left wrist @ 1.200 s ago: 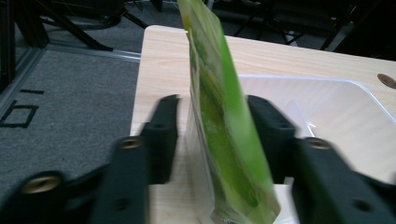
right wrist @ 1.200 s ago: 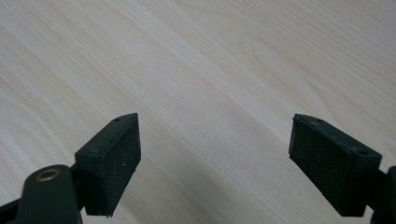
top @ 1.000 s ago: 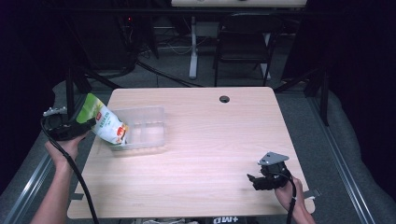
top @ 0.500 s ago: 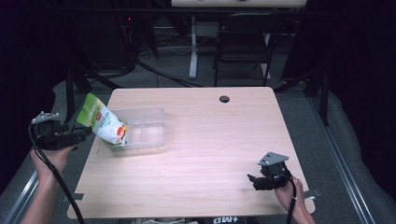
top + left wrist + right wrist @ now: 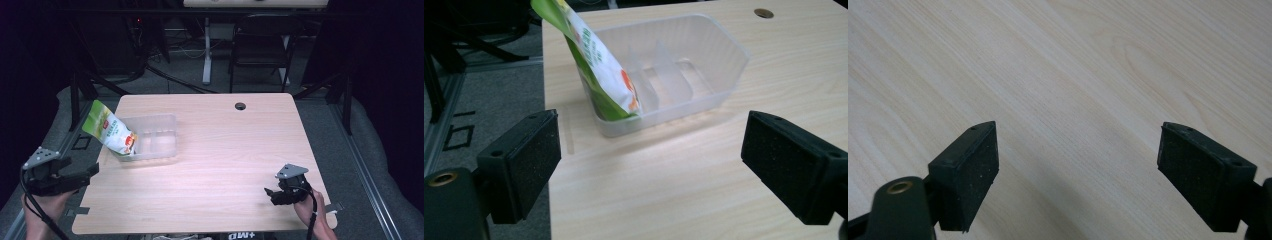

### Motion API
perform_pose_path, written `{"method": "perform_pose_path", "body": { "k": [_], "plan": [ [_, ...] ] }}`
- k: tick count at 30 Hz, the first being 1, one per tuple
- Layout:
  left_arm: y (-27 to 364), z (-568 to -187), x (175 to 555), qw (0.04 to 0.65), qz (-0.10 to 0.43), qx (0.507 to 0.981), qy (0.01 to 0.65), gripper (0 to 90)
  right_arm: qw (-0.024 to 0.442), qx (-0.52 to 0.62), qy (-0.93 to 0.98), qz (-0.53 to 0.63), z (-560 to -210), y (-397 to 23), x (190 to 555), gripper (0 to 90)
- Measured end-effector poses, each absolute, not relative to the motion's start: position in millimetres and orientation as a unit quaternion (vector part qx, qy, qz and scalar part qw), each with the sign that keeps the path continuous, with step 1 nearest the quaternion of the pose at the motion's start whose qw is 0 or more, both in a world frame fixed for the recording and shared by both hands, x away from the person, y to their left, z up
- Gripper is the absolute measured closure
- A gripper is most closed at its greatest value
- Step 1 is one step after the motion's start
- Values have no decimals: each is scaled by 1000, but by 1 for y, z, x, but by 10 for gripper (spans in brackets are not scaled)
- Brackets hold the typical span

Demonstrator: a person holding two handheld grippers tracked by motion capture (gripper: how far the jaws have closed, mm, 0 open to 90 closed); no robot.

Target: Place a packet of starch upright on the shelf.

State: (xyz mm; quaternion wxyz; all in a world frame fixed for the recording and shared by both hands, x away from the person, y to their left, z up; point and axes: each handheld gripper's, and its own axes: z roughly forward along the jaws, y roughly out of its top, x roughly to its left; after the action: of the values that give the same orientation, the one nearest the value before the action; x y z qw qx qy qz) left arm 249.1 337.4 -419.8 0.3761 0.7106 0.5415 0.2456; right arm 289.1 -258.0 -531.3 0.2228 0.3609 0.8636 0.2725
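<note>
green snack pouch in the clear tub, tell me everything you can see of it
The green and white plastic snack pouch looks glossy and sealed, with a red patch and small print on its face. It stands tilted, its bottom corner inside the left end of the clear ribbed plastic tub and its top leaning out over the tub's rim toward the table edge. Only the tub touches it.

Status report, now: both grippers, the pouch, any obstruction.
Left gripper open, jaws just opened, nothing between. Right gripper open over bare table. Green pouch leaning in clear tray. No obstruction.

Bright lit table (image 5: 210,165) — dark surroundings, soft glare, near jaws slightly blurred
</note>
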Motion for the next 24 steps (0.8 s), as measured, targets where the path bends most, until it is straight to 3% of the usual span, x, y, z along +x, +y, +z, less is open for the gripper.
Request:
{"method": "perform_pose_path", "body": {
  "k": [12, 24],
  "plan": [
    [309, -460, 216, 361, 225, 732, 532, 47, 220, 357, 866, 271, -531, -258, 289, 161],
    [284, -508, 206, 326, 175, 759, 536, 32, 218, 355, 867, 273, -532, -257, 288, 161]
  ]
}}
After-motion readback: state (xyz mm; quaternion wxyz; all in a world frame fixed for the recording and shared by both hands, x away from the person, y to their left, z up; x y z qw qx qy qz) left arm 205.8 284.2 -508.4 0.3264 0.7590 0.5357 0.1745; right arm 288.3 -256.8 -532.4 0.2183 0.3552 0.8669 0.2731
